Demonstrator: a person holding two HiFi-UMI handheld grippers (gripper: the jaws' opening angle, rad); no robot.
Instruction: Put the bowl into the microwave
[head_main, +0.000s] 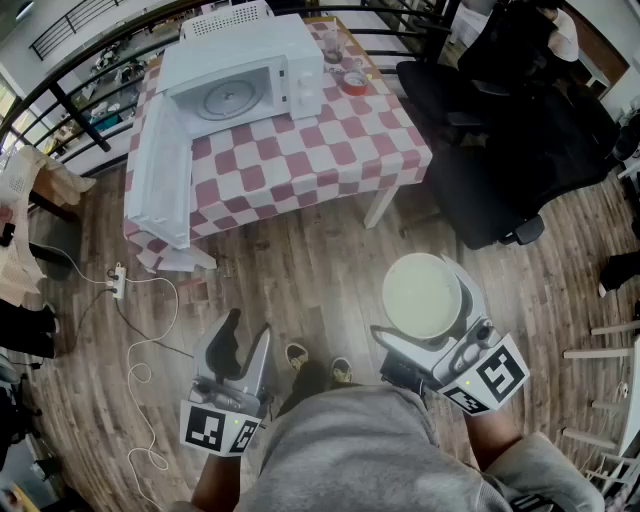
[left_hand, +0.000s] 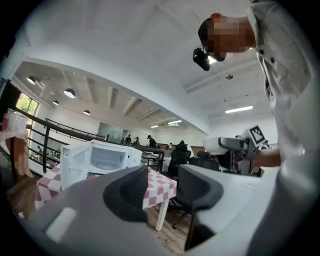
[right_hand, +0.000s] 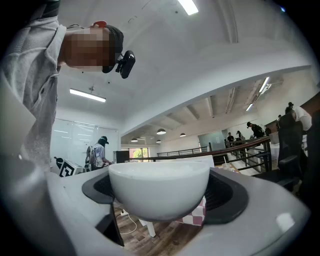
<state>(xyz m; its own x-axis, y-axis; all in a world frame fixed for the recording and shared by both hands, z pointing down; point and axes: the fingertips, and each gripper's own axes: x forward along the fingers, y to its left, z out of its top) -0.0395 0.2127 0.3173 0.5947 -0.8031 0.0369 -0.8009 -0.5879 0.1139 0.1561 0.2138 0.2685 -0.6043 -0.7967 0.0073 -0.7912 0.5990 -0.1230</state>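
A white bowl (head_main: 422, 295) sits upright between the jaws of my right gripper (head_main: 432, 312), low over the wooden floor; the pads press on both its sides. In the right gripper view the bowl (right_hand: 159, 187) fills the gap between the two dark pads. My left gripper (head_main: 245, 342) hangs open and empty at the lower left, and in its own view nothing lies between its fingers (left_hand: 130, 192). The white microwave (head_main: 240, 80) stands on the red-and-white checked table (head_main: 330, 150) ahead, its door (head_main: 160, 170) swung wide to the left and its turntable bare. It also appears as the microwave (left_hand: 105, 157) in the left gripper view.
A black office chair (head_main: 510, 150) stands right of the table. A power strip (head_main: 118, 282) with a white cable lies on the floor at the left. A red-rimmed roll (head_main: 353, 82) and a cup (head_main: 333, 45) sit beside the microwave. A black railing runs behind the table.
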